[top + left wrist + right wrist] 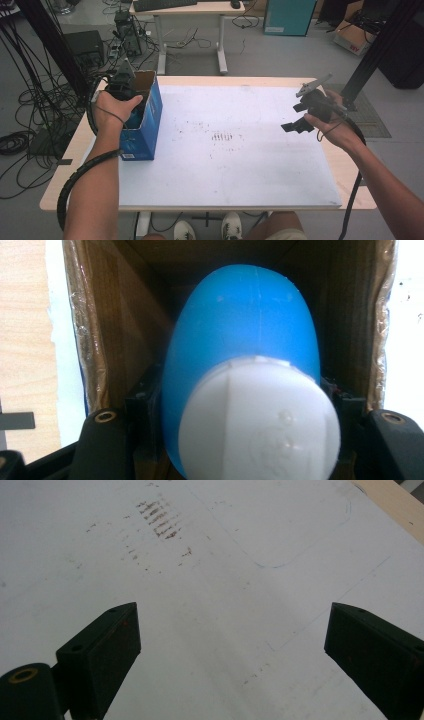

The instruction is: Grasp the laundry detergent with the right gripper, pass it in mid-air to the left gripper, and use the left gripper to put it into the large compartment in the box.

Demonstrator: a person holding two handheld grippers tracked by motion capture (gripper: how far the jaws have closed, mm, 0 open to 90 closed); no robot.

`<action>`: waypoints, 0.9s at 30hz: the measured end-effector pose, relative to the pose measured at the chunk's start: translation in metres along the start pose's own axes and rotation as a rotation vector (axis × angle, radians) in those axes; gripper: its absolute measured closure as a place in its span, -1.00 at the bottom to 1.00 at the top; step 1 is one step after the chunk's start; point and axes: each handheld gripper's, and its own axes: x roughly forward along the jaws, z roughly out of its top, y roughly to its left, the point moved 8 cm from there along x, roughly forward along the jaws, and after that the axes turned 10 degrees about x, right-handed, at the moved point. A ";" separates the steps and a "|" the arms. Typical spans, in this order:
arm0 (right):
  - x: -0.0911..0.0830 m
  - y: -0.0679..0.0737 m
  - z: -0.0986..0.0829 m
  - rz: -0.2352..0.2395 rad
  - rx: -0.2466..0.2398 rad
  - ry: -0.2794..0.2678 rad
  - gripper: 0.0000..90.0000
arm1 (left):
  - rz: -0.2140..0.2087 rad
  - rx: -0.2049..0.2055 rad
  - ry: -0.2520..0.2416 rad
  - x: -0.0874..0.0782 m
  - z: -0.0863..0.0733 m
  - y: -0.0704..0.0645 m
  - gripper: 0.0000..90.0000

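A blue cardboard box [148, 125] stands open-topped at the left of the white sheet [235, 170]. My left gripper [125, 89] reaches down into it from above. In the left gripper view the brown inner walls of the box [95, 330] surround a blue bottle [245, 320] with a white cap [260, 425]. The left gripper [245, 407] is shut on the bottle just below the cap. My right gripper [298, 116] hovers open over the sheet's right side, and nothing lies between its jaws [232, 640] above the bare, speckled sheet [200, 595].
The wooden table [70, 150] shows as a rim around the sheet. Dark smudges [222, 136] mark the sheet's middle. Behind the table stand a desk [190, 10] and a teal box [287, 17]. Cables [30, 115] cover the floor at left.
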 end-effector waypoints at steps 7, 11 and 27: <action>0.000 0.001 0.001 -0.002 0.004 0.005 -0.83 | -0.002 -0.001 -0.004 0.000 0.000 0.001 -0.19; -0.001 0.002 0.001 -0.002 0.002 0.006 -0.83 | 0.000 0.002 -0.004 0.000 0.000 0.000 -0.19; 0.000 0.000 0.001 -0.001 0.006 0.004 -0.83 | 0.001 0.004 -0.002 0.000 0.000 0.000 -0.19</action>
